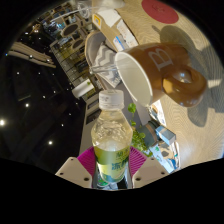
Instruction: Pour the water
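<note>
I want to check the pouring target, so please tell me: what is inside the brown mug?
The brown mug lies tilted beyond the bottle held in the jaws. Only its pale inner wall shows near the rim; nothing visible inside, but the bottom is hidden.

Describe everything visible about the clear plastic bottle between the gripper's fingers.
The clear plastic bottle holds yellowish liquid, has a white screw cap on and a green label low on its body. It points away from the camera between the gripper fingers' pink pads, which press its sides. A brown mug lies beyond its cap.
</note>
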